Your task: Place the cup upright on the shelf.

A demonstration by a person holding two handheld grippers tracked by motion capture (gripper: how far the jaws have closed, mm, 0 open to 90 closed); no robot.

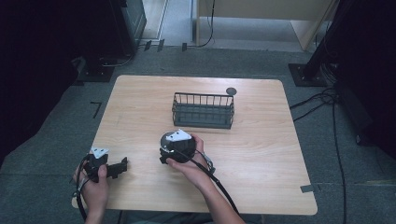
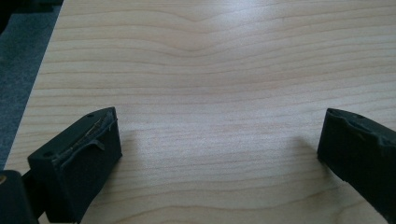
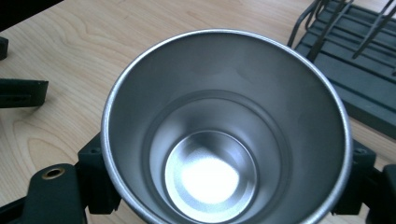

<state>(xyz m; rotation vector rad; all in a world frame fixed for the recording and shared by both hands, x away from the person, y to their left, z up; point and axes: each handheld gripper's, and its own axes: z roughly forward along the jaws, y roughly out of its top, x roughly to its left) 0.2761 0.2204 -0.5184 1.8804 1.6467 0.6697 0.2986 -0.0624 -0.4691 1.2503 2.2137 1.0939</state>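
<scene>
A shiny steel cup (image 3: 219, 140) stands upright on the wooden table (image 1: 261, 140), its open mouth facing the camera in the right gripper view. My right gripper (image 3: 224, 182) is shut on it, one black jaw pressing each side of the cup. From above, the right gripper (image 1: 176, 148) sits in front of the wire basket (image 1: 203, 110), and the cup's rim (image 1: 164, 139) peeks out at its left. My left gripper (image 1: 119, 169) rests near the table's front left edge. Its fingers (image 2: 79, 158) stand wide apart over bare wood, and the left gripper (image 2: 219, 149) is open.
The dark wire basket (image 3: 355, 70) stands just beyond the cup, toward the table's middle. A small dark round object (image 1: 230, 90) lies behind the basket's right corner. Cables (image 1: 322, 100) run over the floor at the right.
</scene>
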